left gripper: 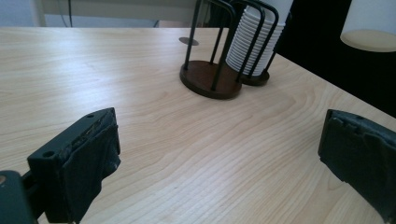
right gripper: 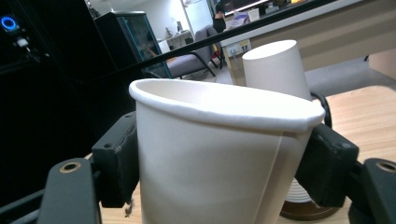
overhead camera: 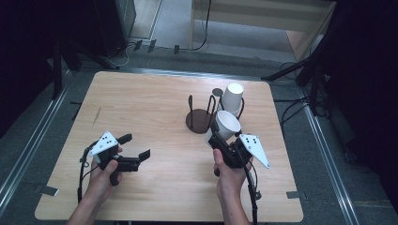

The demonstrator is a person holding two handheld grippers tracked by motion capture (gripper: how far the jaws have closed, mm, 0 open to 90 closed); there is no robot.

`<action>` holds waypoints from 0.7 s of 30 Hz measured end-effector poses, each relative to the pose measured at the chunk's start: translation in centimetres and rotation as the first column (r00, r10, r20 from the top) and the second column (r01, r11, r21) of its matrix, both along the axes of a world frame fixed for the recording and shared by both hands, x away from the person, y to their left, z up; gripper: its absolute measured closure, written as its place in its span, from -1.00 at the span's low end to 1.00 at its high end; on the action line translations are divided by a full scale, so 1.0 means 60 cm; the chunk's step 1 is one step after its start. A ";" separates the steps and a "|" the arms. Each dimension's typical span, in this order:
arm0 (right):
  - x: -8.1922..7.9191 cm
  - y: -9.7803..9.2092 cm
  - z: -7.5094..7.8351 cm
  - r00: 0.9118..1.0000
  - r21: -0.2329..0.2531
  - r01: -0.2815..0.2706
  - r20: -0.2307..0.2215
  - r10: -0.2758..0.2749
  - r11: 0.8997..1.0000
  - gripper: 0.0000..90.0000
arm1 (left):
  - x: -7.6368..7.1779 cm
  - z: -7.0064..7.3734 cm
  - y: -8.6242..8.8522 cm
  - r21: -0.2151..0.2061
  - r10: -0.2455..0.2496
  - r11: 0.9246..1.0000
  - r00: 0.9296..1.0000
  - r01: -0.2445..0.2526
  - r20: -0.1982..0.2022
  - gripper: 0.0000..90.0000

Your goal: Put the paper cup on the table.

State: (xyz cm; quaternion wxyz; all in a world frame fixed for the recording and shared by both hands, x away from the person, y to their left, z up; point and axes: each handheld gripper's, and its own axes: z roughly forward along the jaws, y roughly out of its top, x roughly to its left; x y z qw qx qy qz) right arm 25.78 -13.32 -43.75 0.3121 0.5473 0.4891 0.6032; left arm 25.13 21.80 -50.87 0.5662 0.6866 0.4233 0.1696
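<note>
Cup (right gripper: 219, 158) sits between the 2 jaws of my right tongs (overhead camera: 224, 140), pinched at its sides, mouth up, off the table (overhead camera: 155, 122). My left tongs (overhead camera: 133, 152) are spread wide and hold nothing. Just past my right tongs stands the rack (overhead camera: 201, 118) with the cup stack (overhead camera: 232, 97). If I squeeze too hard, I think this soft paper cup will squash or slip out.

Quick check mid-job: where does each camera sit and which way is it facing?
High view: above the table, looking forward and down; both hands and forearms show.
Left gripper view: on the left gripper, looking over bare wood at the cup rack; jaws wide apart.
Right gripper view: on the right gripper, jaws clamping a paper cup.
All share the stacked cups.
</note>
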 end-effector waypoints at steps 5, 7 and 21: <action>0.003 -0.006 -0.002 1.000 -0.042 0.004 0.013 -0.003 0.999 -0.44 | 0.000 -0.001 0.017 -0.007 0.030 1.000 1.000 -0.030 -0.002 -1.00; 0.004 -0.006 -0.002 1.000 -0.064 0.002 0.021 -0.001 0.998 -0.44 | 0.000 -0.002 0.025 -0.007 0.041 0.999 0.999 -0.041 -0.001 -1.00; 0.013 -0.021 -0.015 0.996 -0.191 0.035 0.083 -0.019 0.981 -0.44 | 0.002 -0.014 0.073 -0.004 0.133 0.991 0.991 -0.133 -0.007 -1.00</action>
